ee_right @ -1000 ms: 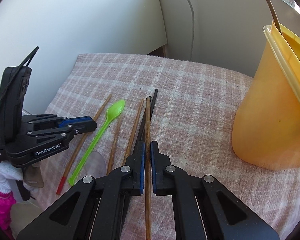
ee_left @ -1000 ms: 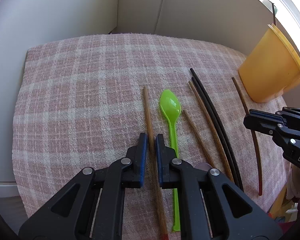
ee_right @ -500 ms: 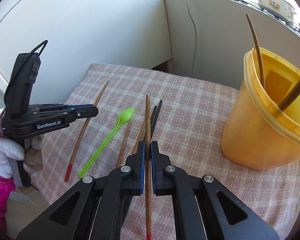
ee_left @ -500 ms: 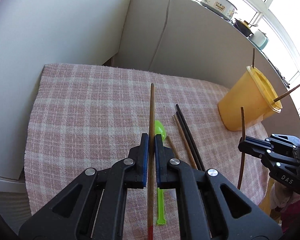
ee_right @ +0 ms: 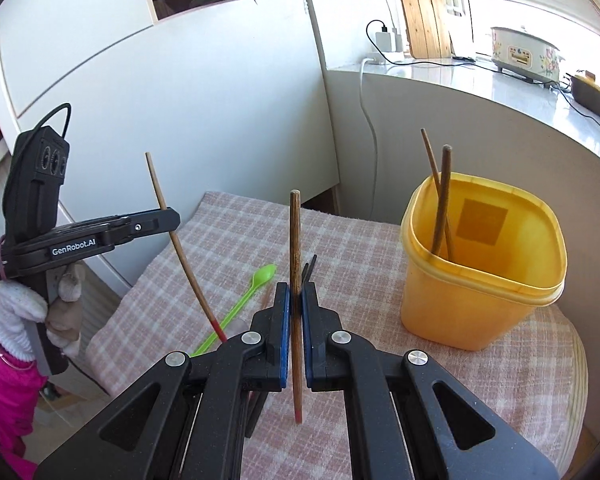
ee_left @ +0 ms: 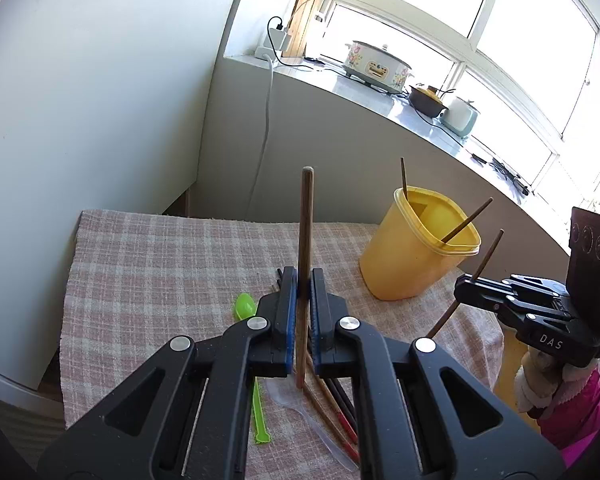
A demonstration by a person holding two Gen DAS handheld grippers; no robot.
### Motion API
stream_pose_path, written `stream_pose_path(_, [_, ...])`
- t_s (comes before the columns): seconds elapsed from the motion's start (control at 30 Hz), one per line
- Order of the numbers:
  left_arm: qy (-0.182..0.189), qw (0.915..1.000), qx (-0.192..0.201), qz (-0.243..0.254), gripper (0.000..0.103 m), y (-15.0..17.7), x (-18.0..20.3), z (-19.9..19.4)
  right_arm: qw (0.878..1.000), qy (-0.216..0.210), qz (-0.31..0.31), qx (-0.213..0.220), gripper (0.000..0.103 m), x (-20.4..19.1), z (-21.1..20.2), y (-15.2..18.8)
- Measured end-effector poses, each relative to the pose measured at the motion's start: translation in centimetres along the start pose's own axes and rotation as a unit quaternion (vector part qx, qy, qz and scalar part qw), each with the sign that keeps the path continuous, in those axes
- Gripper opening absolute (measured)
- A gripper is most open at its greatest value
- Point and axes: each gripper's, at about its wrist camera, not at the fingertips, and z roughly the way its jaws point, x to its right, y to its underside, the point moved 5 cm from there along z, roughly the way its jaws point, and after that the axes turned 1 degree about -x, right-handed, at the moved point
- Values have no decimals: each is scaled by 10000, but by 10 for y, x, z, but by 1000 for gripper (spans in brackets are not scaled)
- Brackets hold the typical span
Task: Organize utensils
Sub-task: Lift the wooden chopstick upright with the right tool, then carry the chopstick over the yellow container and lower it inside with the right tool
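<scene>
Chopsticks fill both of my grippers. My left gripper (ee_left: 303, 280) pinches a brown wooden chopstick (ee_left: 305, 220) upright between its blue pads, the blunt end up and the lower end hanging above the utensils left on the cloth. My right gripper (ee_right: 296, 294) is pressed onto a second wooden chopstick (ee_right: 295, 240), also close to upright, its red tip pointing down below the fingers. Seen from the right wrist camera, the chopstick in my left gripper (ee_right: 168, 218) leans with its red tip toward the cloth. The yellow container (ee_right: 480, 280) stands on the right part of the counter, on the pink plaid cloth (ee_left: 160, 264), and already has two chopsticks (ee_right: 440, 200) leaning inside it. Neither held chopstick touches the container; both are raised in the air beside it. On the cloth lie a green plastic spoon (ee_right: 244, 300), a clear plastic spoon (ee_left: 300, 408), and several more chopsticks (ee_left: 336, 408), brown and black, bunched together under my left gripper. The green spoon lies just left of that bunch. On the windowsill behind stands a white cooker (ee_left: 376, 66) with flower patterns.
</scene>
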Motion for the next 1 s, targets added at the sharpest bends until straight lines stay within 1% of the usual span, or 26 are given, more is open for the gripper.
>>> stream_pose_path(0.23, [222, 9993, 235, 164, 4, -11, 28, -6, 9993, 92, 51, 372, 4, 7, -25, -5])
stream_pose_path(0.47, [455, 9972, 506, 300, 4, -30, 54, -12, 9961, 210, 121, 848, 4, 18, -61, -14])
stream_pose_path(0.7, [674, 9942, 747, 390, 4, -54, 76, -15, 9894, 534, 242, 1330, 4, 41, -97, -27])
stream_pose_path(1.0, [874, 9894, 1090, 409, 4, -84, 97, -19, 9793, 766, 527, 1795, 4, 70, -130, -40])
